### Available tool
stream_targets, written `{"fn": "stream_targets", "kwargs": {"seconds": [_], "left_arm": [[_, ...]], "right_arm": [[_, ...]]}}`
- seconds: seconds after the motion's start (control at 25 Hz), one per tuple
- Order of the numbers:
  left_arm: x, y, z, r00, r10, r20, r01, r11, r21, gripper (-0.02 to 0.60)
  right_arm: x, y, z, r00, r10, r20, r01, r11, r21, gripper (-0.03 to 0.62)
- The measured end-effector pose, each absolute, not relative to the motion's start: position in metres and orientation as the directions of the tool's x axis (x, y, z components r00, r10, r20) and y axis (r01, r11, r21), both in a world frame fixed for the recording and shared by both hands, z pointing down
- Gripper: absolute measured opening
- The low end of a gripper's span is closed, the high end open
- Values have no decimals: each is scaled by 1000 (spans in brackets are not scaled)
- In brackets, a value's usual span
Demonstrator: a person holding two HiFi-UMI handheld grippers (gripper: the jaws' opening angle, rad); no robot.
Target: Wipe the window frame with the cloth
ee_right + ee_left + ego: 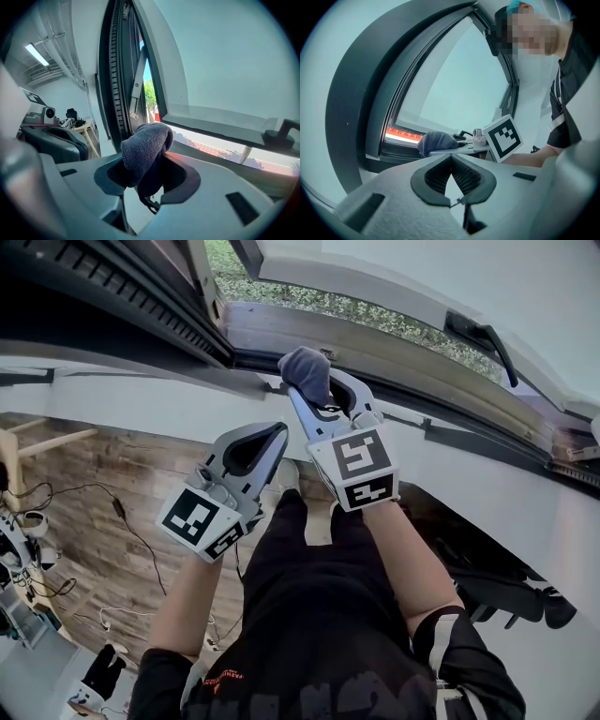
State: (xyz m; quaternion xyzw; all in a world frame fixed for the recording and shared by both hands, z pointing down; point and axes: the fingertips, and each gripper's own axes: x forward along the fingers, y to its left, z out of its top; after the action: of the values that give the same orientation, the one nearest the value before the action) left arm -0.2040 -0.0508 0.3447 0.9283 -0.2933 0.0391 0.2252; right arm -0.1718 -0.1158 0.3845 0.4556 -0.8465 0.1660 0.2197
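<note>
Cloth (306, 373), dark grey, sits bunched in my right tongs (317, 395), which are clamped on it, at the lower window frame (403, 357). My left tongs (265, 442) are closed on nothing, just beside the right ones, lower.

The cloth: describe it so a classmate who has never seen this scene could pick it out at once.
Find the open window frame across the top of the head view. The right gripper reaches to its lower rail; the cloth is the dark grey bundle pinched in its jaws, the only soft thing there.
</note>
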Motion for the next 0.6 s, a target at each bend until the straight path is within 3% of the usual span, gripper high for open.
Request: {"fn": "stream_targets", "kwargs": {"seconds": [0.6], "left_arm": [[-160, -42, 340, 856, -474, 205, -516, -764, 388, 20]], "right_arm": [[-126, -103, 383, -449, -725, 522, -874, 478, -89, 155]]}}
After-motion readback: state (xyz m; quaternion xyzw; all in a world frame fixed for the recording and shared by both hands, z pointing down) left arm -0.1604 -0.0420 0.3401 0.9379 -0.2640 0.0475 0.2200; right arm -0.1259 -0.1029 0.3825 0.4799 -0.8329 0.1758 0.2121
